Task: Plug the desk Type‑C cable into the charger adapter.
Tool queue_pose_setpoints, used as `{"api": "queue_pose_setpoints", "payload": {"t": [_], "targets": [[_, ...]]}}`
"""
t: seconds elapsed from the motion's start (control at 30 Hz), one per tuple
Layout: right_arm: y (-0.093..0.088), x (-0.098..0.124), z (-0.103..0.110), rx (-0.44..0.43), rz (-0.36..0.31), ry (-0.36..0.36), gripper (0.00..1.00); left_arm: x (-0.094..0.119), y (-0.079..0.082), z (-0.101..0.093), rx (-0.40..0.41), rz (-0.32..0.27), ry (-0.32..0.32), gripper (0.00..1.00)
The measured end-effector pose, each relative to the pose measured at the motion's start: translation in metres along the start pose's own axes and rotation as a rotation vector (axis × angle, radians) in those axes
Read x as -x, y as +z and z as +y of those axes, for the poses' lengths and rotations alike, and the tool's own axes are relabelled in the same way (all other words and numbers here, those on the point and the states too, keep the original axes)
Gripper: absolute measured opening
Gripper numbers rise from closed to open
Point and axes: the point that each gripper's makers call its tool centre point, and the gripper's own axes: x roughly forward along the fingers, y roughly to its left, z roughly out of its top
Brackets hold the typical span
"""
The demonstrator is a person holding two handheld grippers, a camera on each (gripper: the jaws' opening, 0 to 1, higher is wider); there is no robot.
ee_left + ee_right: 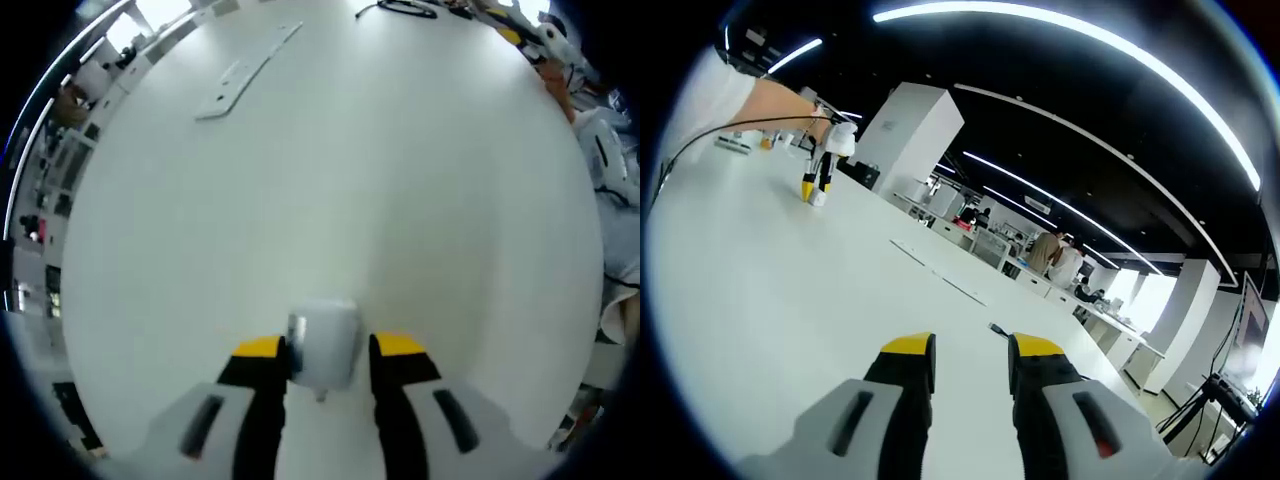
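My left gripper (pixel 328 352) clamps the white adapter (pixel 325 345) by its flat sides, just above the table (pixel 400 180); it is light, rigid and smooth, so it could twist. My right gripper (pixel 970 362) is empty, fingers slightly parted, and the thin limp cable (pixel 997 328) lies just ahead, best taken near the plug.

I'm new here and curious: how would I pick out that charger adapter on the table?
Start at the big white table. Near its lower middle, the left gripper stands with yellow-tipped jaws on either side of the charger adapter. It is a small white rounded block, unlike the flat white strip lying far across the table.
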Motion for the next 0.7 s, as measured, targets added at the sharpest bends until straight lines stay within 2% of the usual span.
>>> {"api": "queue_pose_setpoints", "payload": {"t": [0.07,0.7], "targets": [[0.0,0.0,0.0,0.0,-0.001,0.002,0.29,0.0,0.0,0.0,-0.019,0.011,0.016,0.25],[0.001,0.004,0.001,0.007,0.003,0.004,0.28,0.003,0.003,-0.01,-0.043,0.023,0.005,0.24]]}}
